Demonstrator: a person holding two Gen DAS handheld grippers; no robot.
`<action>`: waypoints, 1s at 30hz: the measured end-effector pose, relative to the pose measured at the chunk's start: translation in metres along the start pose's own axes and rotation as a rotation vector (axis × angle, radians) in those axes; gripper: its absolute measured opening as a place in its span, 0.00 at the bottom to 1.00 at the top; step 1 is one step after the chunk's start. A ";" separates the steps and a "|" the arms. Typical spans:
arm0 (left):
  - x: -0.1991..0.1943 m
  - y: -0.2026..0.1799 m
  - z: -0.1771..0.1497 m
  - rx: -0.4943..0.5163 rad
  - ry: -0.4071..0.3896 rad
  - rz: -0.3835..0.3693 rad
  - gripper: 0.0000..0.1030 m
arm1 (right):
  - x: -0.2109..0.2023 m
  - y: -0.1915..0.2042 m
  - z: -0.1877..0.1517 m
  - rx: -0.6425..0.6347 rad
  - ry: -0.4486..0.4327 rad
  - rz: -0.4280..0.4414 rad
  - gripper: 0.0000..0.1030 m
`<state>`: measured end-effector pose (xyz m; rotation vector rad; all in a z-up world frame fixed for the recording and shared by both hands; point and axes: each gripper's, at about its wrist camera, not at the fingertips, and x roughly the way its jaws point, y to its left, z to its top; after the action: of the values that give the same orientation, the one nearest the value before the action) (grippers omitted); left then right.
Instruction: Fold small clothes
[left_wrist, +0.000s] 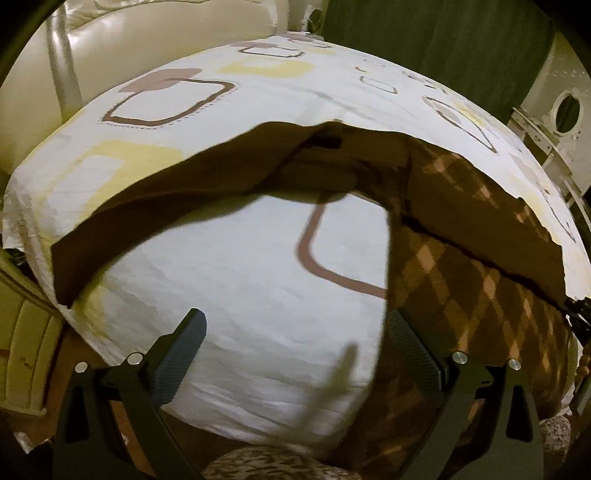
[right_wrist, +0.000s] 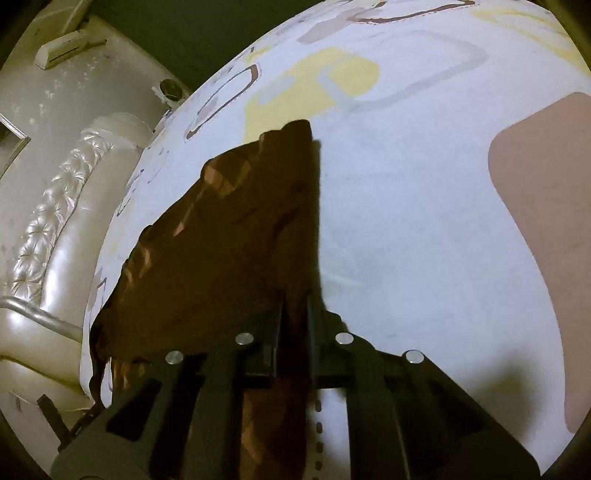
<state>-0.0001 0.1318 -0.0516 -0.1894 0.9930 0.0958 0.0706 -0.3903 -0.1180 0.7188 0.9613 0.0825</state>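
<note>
Right gripper (right_wrist: 295, 332) pinches an edge of the one brown argyle garment (right_wrist: 229, 251), which trails toward 10 o'clock across the bedsheet (right_wrist: 406, 221). Left gripper (left_wrist: 295, 343) gapes empty above the sheet, garment arching from 9 to 3 o'clock. Judged mid-fold: first fold unfinished, flattening remains.

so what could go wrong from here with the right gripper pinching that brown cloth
1. The right gripper holds only a narrow strip of the brown checked garment; it could slip out as the fold is pulled.
2. The left gripper is open over the bedsheet, pinning nothing, so the whole garment may drag and bunch.
</note>
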 end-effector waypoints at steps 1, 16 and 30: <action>-0.001 0.006 0.000 -0.008 -0.002 0.006 0.96 | -0.001 -0.003 -0.002 -0.001 0.000 0.005 0.11; -0.018 0.137 -0.010 0.016 -0.134 0.222 0.95 | -0.014 -0.015 -0.009 0.127 -0.021 0.103 0.34; 0.008 0.207 -0.026 0.076 -0.097 0.194 0.95 | -0.010 -0.009 -0.010 0.135 -0.032 0.078 0.44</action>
<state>-0.0511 0.3289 -0.0956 -0.0185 0.9152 0.2422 0.0553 -0.3961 -0.1202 0.8794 0.9143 0.0749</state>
